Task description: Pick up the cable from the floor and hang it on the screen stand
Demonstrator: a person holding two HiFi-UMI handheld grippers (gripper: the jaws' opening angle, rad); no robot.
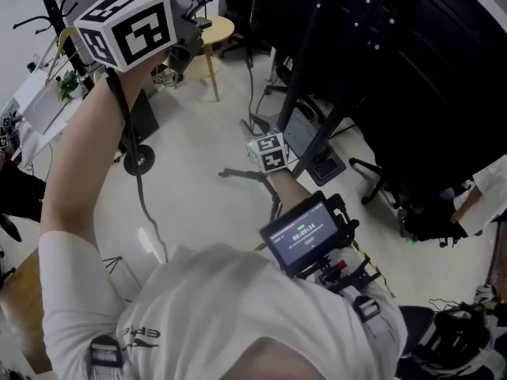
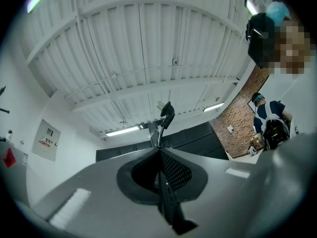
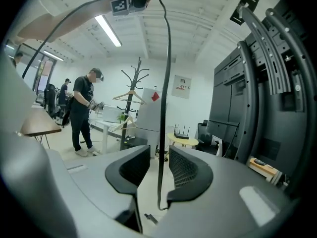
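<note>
Left gripper view: your left hand-held gripper (image 2: 159, 151) is clenching the thin black cable (image 2: 167, 114) up high; right hand-held gripper (image 3: 159, 157) released; hang it next.

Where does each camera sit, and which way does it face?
Head view: on the person's head, facing down at the floor; shows the raised left arm, left gripper, right gripper.
Left gripper view: on the left gripper, facing up at the ceiling; its fingers are shut on the cable.
Right gripper view: on the right gripper, facing level across the room, screen stand at right; its fingers are open, the cable hanging between.
Shared: head and right gripper views both show the left gripper holding the cable up.
</note>
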